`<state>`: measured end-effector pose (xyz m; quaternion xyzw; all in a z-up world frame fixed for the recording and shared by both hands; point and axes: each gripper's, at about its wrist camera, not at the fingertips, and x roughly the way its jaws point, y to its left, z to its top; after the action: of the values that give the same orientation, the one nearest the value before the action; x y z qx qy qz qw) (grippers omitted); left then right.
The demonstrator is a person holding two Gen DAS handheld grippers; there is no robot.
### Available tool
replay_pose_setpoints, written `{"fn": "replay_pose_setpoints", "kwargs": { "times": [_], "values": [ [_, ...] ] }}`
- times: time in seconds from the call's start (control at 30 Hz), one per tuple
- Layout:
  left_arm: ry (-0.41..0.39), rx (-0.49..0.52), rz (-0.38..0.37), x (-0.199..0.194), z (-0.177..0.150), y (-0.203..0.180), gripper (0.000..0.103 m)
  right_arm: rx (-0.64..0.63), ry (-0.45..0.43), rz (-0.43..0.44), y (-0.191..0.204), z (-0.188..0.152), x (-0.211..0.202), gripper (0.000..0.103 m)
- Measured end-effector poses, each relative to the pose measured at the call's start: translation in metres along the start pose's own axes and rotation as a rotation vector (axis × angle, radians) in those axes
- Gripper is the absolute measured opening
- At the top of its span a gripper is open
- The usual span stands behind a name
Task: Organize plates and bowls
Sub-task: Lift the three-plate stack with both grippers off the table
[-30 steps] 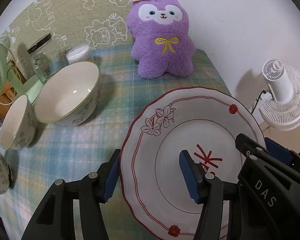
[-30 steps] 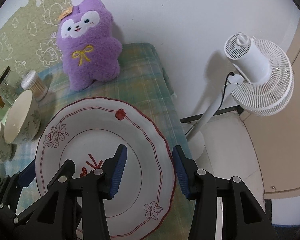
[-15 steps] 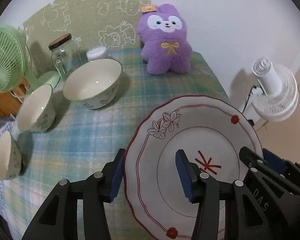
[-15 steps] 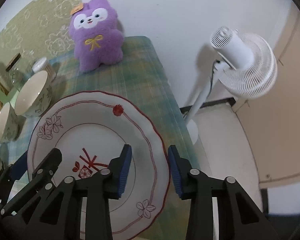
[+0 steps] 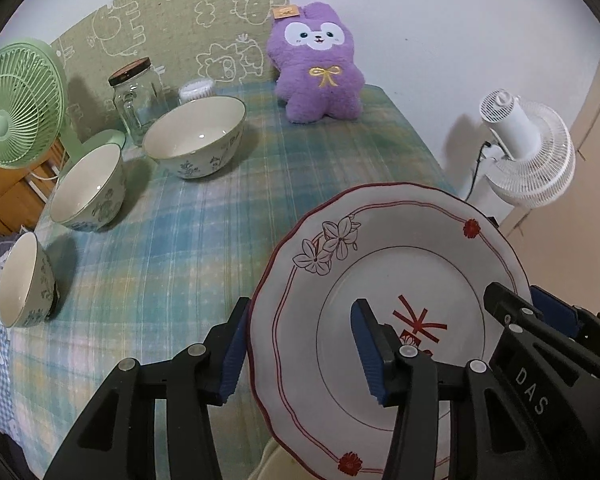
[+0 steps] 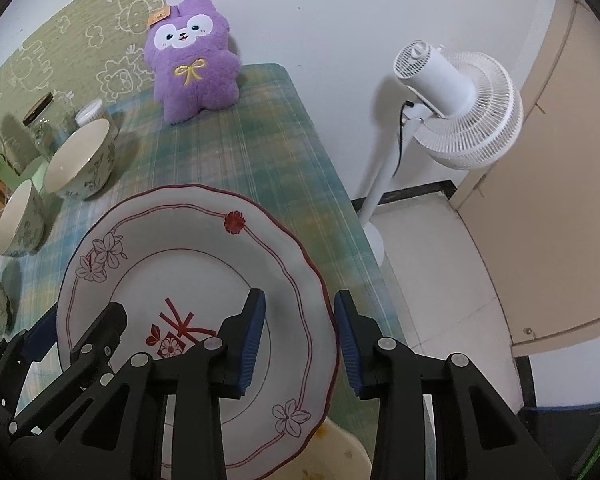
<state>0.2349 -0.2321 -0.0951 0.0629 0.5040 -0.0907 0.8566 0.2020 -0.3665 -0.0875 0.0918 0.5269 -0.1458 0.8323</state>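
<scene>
Both grippers now carry the plate (image 5: 400, 280) clear of the checked tablecloth (image 5: 172, 260); a second ago it sat lower and nearer the purple plush toy (image 5: 318, 76), and both views have since pulled back so that more of the table shows, including the green fan (image 5: 16, 100) and the smallest bowl (image 5: 24, 280) at the near left. Your left gripper (image 5: 296, 348) straddles the plate's left rim, one blue pad at the outer edge and one over the well, jaws part-way closed and narrower than a second ago; it reads as a grip on the rim. Your right gripper (image 6: 298, 340) does the same on the right rim, jaws likewise tightened. Judgement: the lift is done and the plate is in transit toward you. The three bowls, large bowl (image 5: 198, 136), middle bowl (image 5: 88, 188) and the smallest, stand untouched in a row along the left. A pale dish edge (image 6: 340, 456) shows under the plate's near side in the right view; it could be the stacking target, but you cannot tell
</scene>
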Motion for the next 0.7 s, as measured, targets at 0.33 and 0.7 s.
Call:
{"fn": "replay_pose_setpoints", "kwargs": {
  "times": [0.33, 0.7],
  "values": [
    [0.034, 0.051, -0.032, -0.022, -0.042, -0.003, 0.049, 0.025, 0.016, -0.038, -0.011, -0.044, -0.026, 0.040],
    [0.105, 0.094, -0.051, -0.024, -0.086, -0.002, 0.041, 0.054, 0.075, -0.067, -0.016, -0.093, -0.029, 0.039]
  ]
}}
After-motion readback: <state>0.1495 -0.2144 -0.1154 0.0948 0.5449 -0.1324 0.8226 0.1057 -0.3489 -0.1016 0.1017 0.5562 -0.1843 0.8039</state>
